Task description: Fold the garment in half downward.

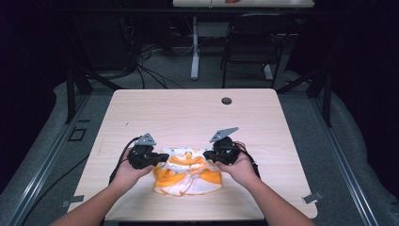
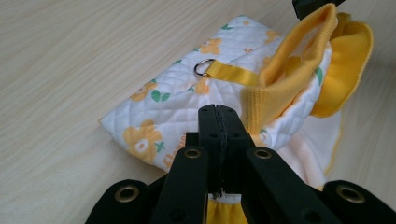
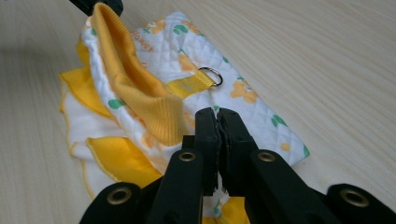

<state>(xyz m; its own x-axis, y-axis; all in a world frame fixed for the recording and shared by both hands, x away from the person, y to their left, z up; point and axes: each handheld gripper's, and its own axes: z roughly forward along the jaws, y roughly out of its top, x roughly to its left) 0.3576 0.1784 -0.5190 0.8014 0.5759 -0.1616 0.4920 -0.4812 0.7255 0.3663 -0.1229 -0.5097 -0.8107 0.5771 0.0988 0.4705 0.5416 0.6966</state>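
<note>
A: Nearest the bottom edge of the high view, what are the forearms doing?

B: They rise from the lower edge, and each hand carries a gripper. The left gripper (image 1: 162, 157) sits left of centre, the right gripper (image 1: 210, 156) right of centre, both in the lower middle of the frame.

A: And the claws?

B: Both pinched together on cloth. In the left gripper view the jaws clamp the near edge of the quilted garment (image 2: 187, 98); in the right gripper view they bite its opposite edge.

A: Where is the garment?

B: Flat on the wooden table (image 1: 188, 108), between the two grippers, white with yellow flowers, a yellow ribbed band (image 3: 135, 88) and a metal ring (image 2: 203, 67) on a yellow strap.

A: Farther back?

B: A dark chair (image 1: 254, 40) at the upper right.
</note>
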